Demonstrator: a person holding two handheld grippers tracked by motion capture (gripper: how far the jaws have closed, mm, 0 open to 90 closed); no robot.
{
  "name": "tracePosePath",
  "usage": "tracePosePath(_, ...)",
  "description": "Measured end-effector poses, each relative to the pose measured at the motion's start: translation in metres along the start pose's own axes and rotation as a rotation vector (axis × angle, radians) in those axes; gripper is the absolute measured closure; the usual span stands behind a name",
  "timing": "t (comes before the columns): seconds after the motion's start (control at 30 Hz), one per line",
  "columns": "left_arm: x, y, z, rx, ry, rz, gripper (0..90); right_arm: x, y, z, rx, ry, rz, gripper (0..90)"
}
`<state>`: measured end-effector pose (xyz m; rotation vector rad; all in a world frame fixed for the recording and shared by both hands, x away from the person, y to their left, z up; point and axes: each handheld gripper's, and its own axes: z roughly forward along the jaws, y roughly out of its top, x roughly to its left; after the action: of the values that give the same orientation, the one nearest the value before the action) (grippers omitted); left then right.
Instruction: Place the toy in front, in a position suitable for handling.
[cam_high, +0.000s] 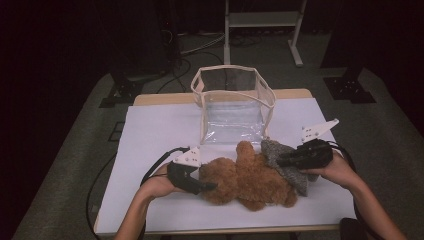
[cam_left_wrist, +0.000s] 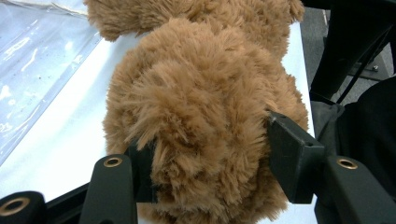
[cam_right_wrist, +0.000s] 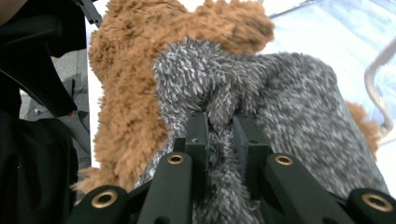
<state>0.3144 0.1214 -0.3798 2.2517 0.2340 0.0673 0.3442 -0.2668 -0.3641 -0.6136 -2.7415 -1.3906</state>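
high view: brown teddy bear (cam_high: 247, 180) lies on the white table (cam_high: 150, 130) by the clear bag (cam_high: 232, 107) | left gripper view: left gripper (cam_left_wrist: 205, 163) squeezes the bear's fluffy end | right gripper view: right gripper (cam_right_wrist: 219, 135) pinches the grey fuzzy cloth (cam_right_wrist: 289, 107)

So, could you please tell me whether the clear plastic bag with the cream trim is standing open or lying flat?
Standing open: the clear plastic bag with cream trim sits upright on the white table, its rim spread wide, nothing visible inside.

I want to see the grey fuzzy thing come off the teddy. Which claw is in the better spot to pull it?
The right claw: it is shut on a fold of the fuzzy grey knit garment. The left claw clamps the fluffy brown teddy bear, likely to hold it.
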Motion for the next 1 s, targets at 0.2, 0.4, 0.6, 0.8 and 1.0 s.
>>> tracePosePath(0.2,0.002,-0.001,-0.001,0.002,0.002,-0.001,42.6,0.006,0.019,0.012,0.004,0.027,-0.052,77.3)
tracePosePath(0.4,0.004,-0.004,-0.003,-0.008,0.009,-0.017,42.4,0.003,0.006,0.007,-0.003,0.030,-0.021,77.2)
tracePosePath(0.6,0.005,-0.002,-0.002,-0.002,0.010,-0.017,42.5,0.002,-0.013,-0.004,-0.015,0.025,0.021,77.2)
tracePosePath(0.8,0.008,0.000,0.000,0.007,0.014,-0.024,42.4,0.008,0.004,0.003,-0.017,0.034,-0.027,77.3)
tracePosePath(1.0,0.011,-0.004,-0.002,0.000,0.026,-0.037,42.3,0.021,0.020,0.016,0.004,0.058,-0.086,77.2)
